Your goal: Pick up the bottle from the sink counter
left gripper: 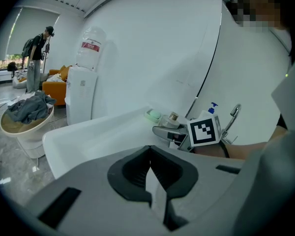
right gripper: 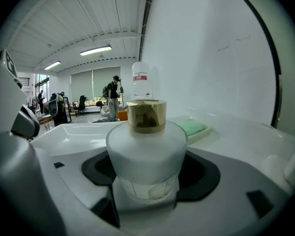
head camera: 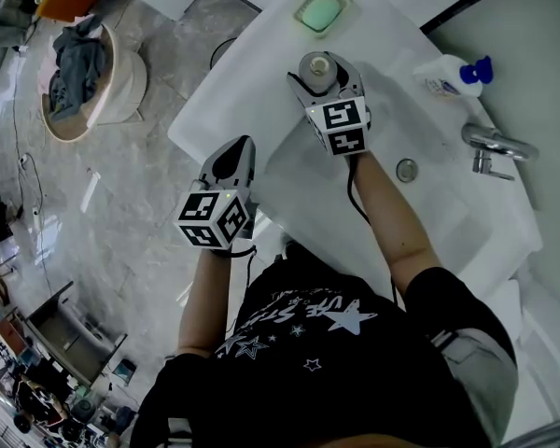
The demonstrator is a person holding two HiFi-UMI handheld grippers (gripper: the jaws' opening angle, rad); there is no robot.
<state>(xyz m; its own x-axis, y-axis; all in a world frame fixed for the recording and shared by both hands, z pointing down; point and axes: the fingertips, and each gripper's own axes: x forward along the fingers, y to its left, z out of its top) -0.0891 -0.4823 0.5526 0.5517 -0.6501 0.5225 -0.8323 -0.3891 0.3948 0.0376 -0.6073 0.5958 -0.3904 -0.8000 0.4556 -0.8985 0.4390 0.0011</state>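
Note:
A frosted squat bottle [head camera: 317,68] with a gold cap [right gripper: 146,114] stands upright on the white sink counter [head camera: 252,63], left of the basin. My right gripper [head camera: 323,73] is open around it. In the right gripper view the bottle [right gripper: 146,151] sits deep between the dark pads [right gripper: 201,173], and no pad visibly presses on it. My left gripper [head camera: 235,157] hangs off the counter's front left edge, away from the bottle. Its jaws are shut with nothing in them [left gripper: 149,163]. The left gripper view also shows the right gripper [left gripper: 169,131] at the bottle [left gripper: 173,118].
A green soap dish [head camera: 319,11] lies just behind the bottle. A white pump bottle [head camera: 453,75] and a chrome tap [head camera: 490,146] stand at the right, by the basin's drain [head camera: 407,170]. A laundry basket [head camera: 79,73] and a water dispenser [left gripper: 86,82] stand on the floor to the left.

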